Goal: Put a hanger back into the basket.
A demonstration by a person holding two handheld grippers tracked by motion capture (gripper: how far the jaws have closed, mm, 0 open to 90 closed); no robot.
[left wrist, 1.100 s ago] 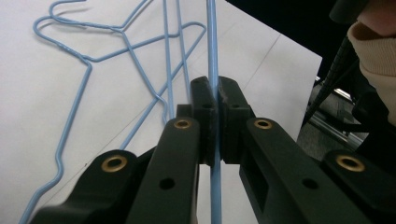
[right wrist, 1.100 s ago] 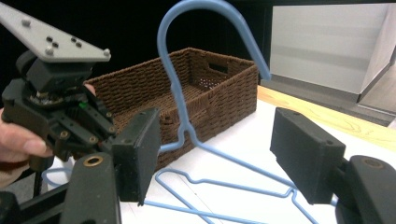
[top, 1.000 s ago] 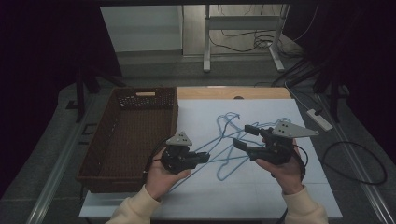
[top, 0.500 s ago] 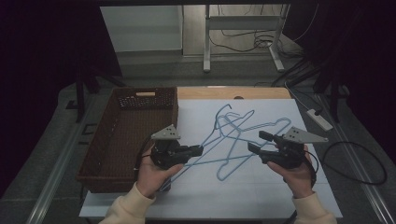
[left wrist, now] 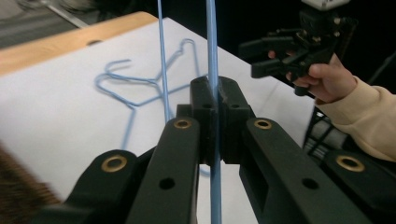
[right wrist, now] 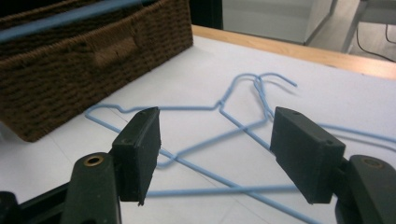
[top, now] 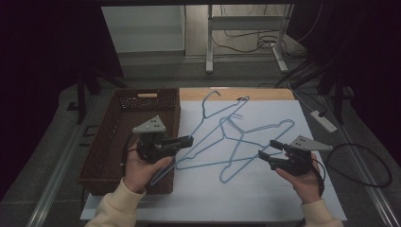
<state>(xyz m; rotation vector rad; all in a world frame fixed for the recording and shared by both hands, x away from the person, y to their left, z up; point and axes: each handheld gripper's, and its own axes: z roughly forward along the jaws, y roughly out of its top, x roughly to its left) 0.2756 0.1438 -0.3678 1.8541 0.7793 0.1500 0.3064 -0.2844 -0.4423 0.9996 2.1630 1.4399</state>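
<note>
Since the earlier frames the two hands have drawn apart: the left gripper (top: 187, 140) has shifted toward the wicker basket (top: 106, 156) with a hanger in tow, and the right gripper (top: 265, 156) has backed off toward the table's right edge. The left jaws are clamped tight on the thin wire of a blue hanger (left wrist: 212, 56), which runs straight up between them in the left gripper view; its lower corner already hangs over the basket's near rim. The right jaws stand wide apart with nothing between them, hovering over the other blue hangers (right wrist: 224, 116) lying crossed on the white table cover (top: 265, 198). The hooks and shoulders of the pile overlap near the middle of the sheet, so the likeliest trouble is snagging: if the held hanger is lifted while its hook is threaded through a neighbour, the rest may drag along or slide off the table. The thin wire could also swivel in the pinch.
</note>
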